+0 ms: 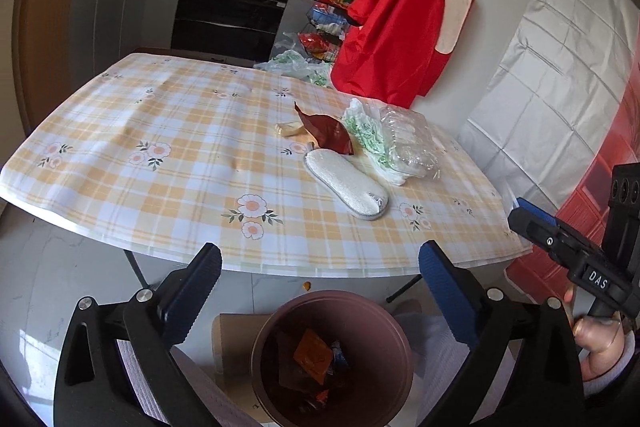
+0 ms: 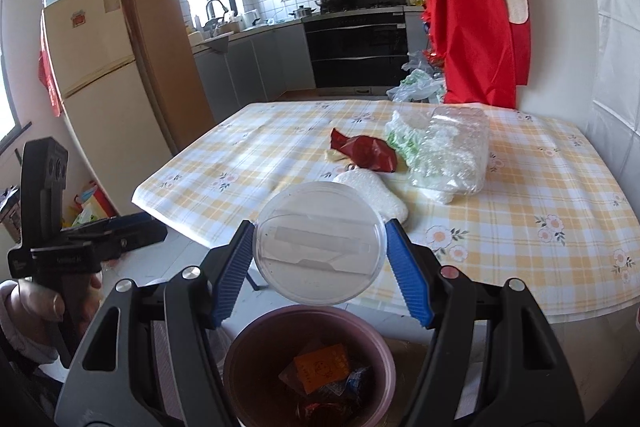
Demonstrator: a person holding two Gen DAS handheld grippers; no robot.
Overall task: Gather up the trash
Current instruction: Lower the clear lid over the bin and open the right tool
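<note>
The left tool (image 1: 320,285) stands wide, nothing between its blue-padded fingers (image 1: 444,291), and it hangs over the pinkish-brown bin (image 1: 394,331) that sits on the floor just before the near edge of the bench (image 1: 168,131). The right tool (image 2: 318,269) grips a round clear plastic lid (image 2: 320,243) by its rim, one pad on each side, the lid tilted up toward the camera directly above the same bin (image 2: 244,343). Inside the bin lie an orange packet (image 2: 322,367) and a few crumpled wrappers. A hand (image 1: 600,343) holds the right tool's grip at the right edge of the left view. On the bench, covered in a yellow-checked cloth with flowers, the remaining trash lies in a loose cluster toward the far right: a white oval sponge (image 1: 346,187) nearest, a crumpled dark-red wrapper (image 1: 326,135) touching its far end, a small pale scrap (image 1: 290,129) beside that, and a clear plastic tray (image 1: 406,143) resting on a green-printed white bag (image 1: 366,131). A red apron (image 1: 404,11) hangs on the wall beyond the bench, with the kitchen stove (image 1: 236,7) further back.
</note>
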